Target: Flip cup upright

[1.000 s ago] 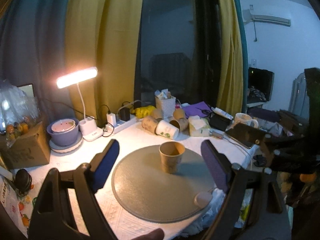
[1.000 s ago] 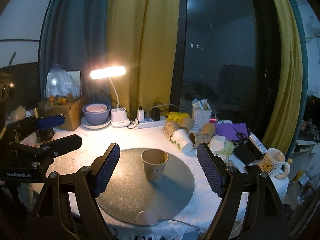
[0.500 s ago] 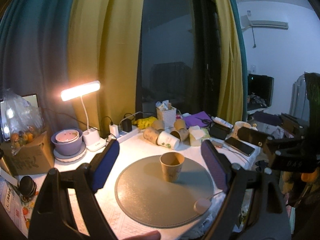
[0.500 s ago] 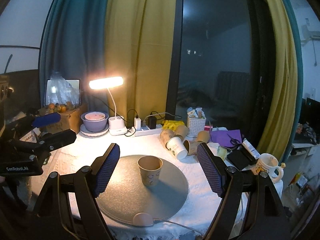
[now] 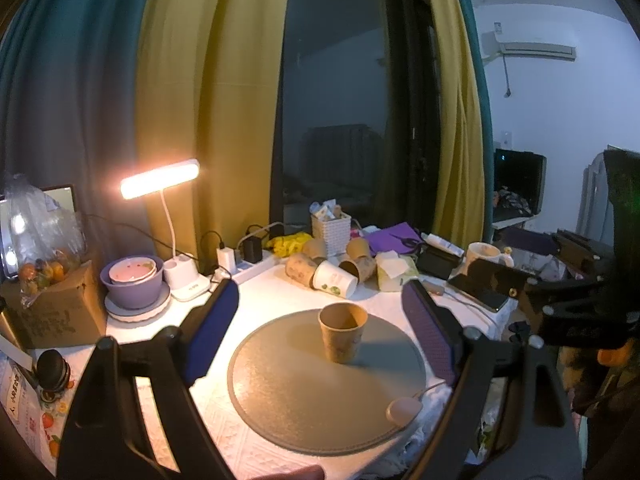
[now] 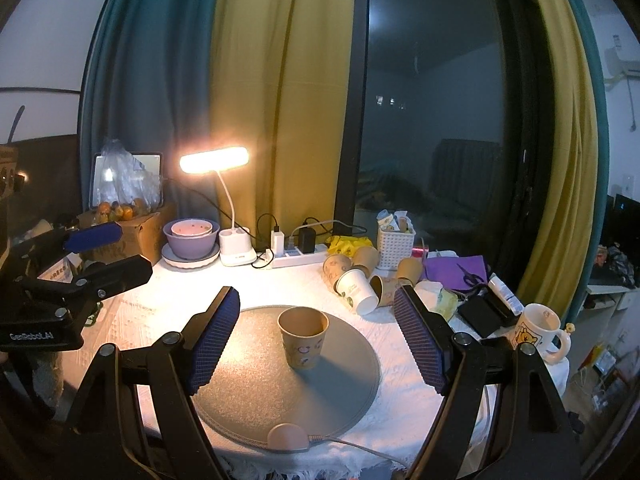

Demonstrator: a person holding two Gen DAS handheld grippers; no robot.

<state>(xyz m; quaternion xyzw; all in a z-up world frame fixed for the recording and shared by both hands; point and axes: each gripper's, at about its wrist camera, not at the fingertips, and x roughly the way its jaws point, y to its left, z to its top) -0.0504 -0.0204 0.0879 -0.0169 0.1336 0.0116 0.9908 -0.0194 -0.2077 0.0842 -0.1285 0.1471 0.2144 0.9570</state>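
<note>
On the round grey mat (image 6: 256,392) a paper cup (image 6: 303,337) stands upright, with left gripper (image 5: 320,340) and right gripper (image 6: 316,338) both spread wide, gripping nothing.

**What we cannot make out**

We lose the left gripper (image 5: 316,336) frame at the bottom edge of its own view; the right gripper (image 6: 316,338) frame is cut off likewise. The counter (image 6: 404,396) near edge drops out of sight below. Among the toppled paper cups (image 5: 334,276), several overlap, so we cannot count them. The print on the cardboard box (image 5: 52,316) is too small to read. A pale blurred shape (image 5: 288,473) at the bottom edge stays unidentifiable.
</note>
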